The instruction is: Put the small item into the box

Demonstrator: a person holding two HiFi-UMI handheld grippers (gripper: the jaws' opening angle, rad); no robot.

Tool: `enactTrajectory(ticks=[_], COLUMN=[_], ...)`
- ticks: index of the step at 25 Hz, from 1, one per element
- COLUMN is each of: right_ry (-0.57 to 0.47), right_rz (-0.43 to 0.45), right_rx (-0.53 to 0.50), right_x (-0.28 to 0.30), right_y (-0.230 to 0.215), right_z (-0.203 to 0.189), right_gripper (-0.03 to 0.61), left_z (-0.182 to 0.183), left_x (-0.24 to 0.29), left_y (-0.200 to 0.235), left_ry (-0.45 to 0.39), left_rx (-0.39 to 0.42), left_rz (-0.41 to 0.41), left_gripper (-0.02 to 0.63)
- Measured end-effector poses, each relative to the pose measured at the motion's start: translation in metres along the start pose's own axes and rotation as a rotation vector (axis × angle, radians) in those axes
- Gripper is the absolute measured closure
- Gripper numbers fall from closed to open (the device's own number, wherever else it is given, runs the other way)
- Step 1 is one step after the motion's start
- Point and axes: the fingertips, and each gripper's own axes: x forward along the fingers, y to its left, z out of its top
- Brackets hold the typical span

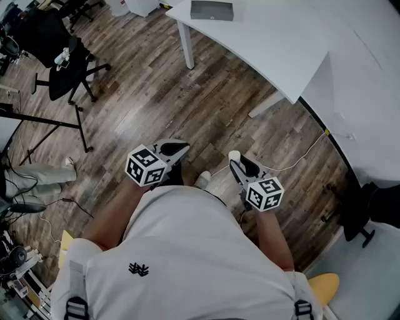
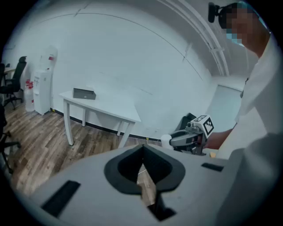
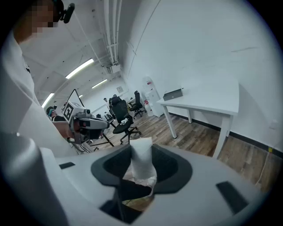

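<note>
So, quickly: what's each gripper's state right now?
Left gripper: closed, empty.
Right gripper: closed on a small white item.

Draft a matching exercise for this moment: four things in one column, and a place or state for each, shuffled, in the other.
Things:
1. left claw
2. right claw
3. grey box
4. black chair

Places or states:
A. lies on the white table
B. shut, with nothing in it
C. stands on the wooden floor
D. shut on the white item

Pairs: 1-B, 2-D, 3-A, 4-C
</note>
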Motion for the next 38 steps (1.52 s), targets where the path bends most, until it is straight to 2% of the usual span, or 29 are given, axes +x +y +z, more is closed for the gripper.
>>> enactTrajectory(ticks=[5,17,25,28,38], right_ry=[0.001,0.034,0.077,0.085,0.115], right_rz=[-0.013,-0.108,-0.135,-0.14,-0.092], right_rx=[-0.036,-0.022,-0.08,-0.093,-0.13], right_x=[0.024,0.089,0.175,0.2,0.245], right_y=[0.004,0.008,0.033,0.04,0.014], right_z=[0.023,0.086,0.143,0.158,0.209], right_gripper=[0.423,0.425,0.425,0.425,0.425], left_z=[0.011,0.064,0.083,0.087,0.121], left_x=[-0.01,-0.016,-0.054,-0.067,-0.059], left_y=[0.029,0.107,0.187,0.216,0.259], left_ry=[-0.053,-0.091,-0.094,-0.115,-0.144], left_rx=[-0.034,0.068,0.085,0.072,0.069], left_rz=[0.009,-0.055,-0.102,-0.08,0.009], left_gripper=[0.606,0.607,0.607,0.607,0.607])
